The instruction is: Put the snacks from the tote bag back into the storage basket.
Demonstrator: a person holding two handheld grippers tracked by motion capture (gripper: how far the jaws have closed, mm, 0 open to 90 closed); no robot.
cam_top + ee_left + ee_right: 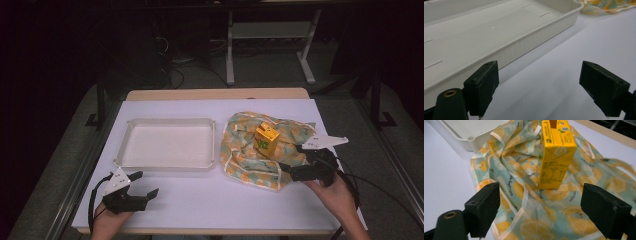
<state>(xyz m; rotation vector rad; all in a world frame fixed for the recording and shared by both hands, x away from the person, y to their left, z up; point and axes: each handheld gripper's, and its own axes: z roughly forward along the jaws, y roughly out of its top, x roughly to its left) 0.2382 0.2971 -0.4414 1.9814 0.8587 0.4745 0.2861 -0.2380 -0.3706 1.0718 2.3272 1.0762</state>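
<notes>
High view: the right tongs (296, 161) stand with jaws spread, empty, over the near edge of the lemon-print cloth (240, 150). The yellow juice carton (266, 140) stands upright on that cloth, just beyond the right tongs and not touched by them. The left tongs (145, 184) are likewise spread and empty, low over the counter (210, 200), with the white tray (170, 144) just ahead of them. The tray holds nothing.

Left gripper view: both jaws are wide apart over bare counter; the tray wall (529, 47) lies ahead and to their left, and a corner of the cloth (609, 6) sits beyond.

Right gripper view: the carton (555, 155) rises between and beyond the parted jaws, with cloth (529, 220) beneath them.

Assessment: nothing is grasped yet; the work looks barely begun, the carton's pick-up remaining to be done.
</notes>
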